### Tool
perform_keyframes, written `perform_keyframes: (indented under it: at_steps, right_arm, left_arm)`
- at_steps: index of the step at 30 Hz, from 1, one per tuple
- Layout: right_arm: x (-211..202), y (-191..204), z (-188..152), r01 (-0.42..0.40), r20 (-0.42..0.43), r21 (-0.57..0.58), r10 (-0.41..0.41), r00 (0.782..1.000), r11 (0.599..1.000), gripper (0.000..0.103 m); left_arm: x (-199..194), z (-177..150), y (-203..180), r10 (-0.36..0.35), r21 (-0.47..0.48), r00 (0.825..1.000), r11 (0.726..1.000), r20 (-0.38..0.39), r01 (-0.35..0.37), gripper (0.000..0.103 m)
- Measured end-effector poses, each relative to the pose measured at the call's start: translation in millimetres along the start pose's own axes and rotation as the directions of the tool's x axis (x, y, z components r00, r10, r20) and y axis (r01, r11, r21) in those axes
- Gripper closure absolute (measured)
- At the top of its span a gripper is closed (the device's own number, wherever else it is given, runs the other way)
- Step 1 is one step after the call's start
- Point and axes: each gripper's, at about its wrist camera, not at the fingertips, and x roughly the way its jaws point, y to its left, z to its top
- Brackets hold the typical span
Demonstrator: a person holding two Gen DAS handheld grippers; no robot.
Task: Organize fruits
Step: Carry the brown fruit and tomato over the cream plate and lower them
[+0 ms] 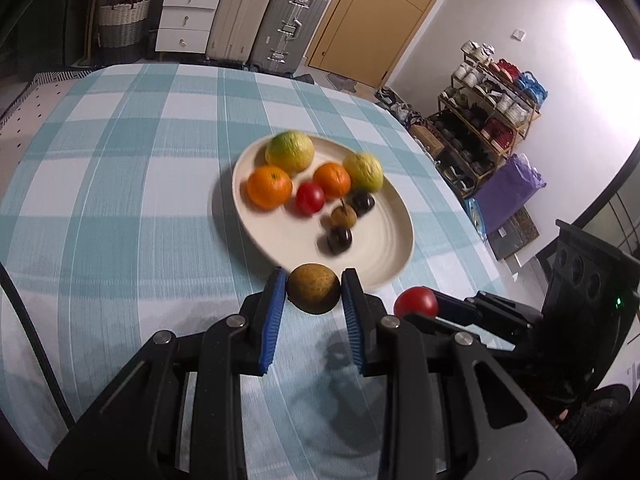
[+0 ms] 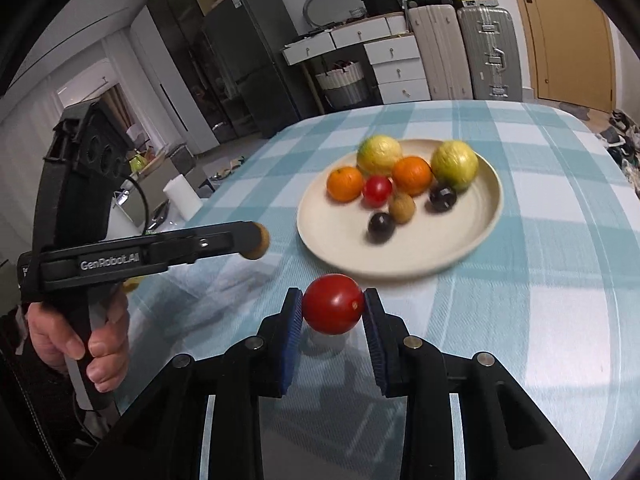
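Above a blue-checked bench, the left claw [image 1: 314,292] is clenched on a brown round fruit [image 1: 314,289] and the right claw [image 2: 333,306] on a red tomato [image 2: 333,304], both held near the fruit-filled cream plate [image 2: 460,240], apparently for placing there.

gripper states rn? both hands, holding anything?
Left hand-held gripper: closed on a brown round fruit.
Right hand-held gripper: closed on a red tomato.

Tabletop [image 2: 560,300] carries a blue-and-white checked cloth [image 1: 120,200]. One cream plate [image 1: 372,248] rests directly on it, just ahead of my fingers [image 1: 276,312].
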Motion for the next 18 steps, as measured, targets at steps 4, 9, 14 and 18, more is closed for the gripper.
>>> perform_keyframes:
  at_steps: [4, 9, 14, 18]
  right_arm:
    - [7.8, 2.4, 18.0, 0.003, 0.016, -0.019, -0.003, 1.0, 1.0, 0.072]
    - [18.5, -2.5, 36.3, 0.0, 0.023, -0.019, 0.0, 1.0, 1.0, 0.072]
    - [28.6, -7.8, 47.2, 0.012, 0.016, -0.023, -0.011, 1.0, 1.0, 0.072]
    - [34.9, -6.4, 54.0, 0.029, 0.019, -0.052, -0.028, 0.999, 0.998, 0.072]
  left_arm:
    - [13.1, 19.2, 3.6, 0.003, -0.014, 1.0, 1.0, -0.004, -0.003, 0.077]
    - [32.2, 35.9, 8.8, 0.002, -0.03, 1.0, 1.0, -0.027, -0.003, 0.077]
    - [45.1, 45.7, 13.9, 0.001, -0.043, 0.999, 0.999, -0.035, -0.003, 0.077]
    - [54.2, 51.3, 16.6, -0.011, -0.058, 0.999, 0.998, -0.047, 0.008, 0.077]
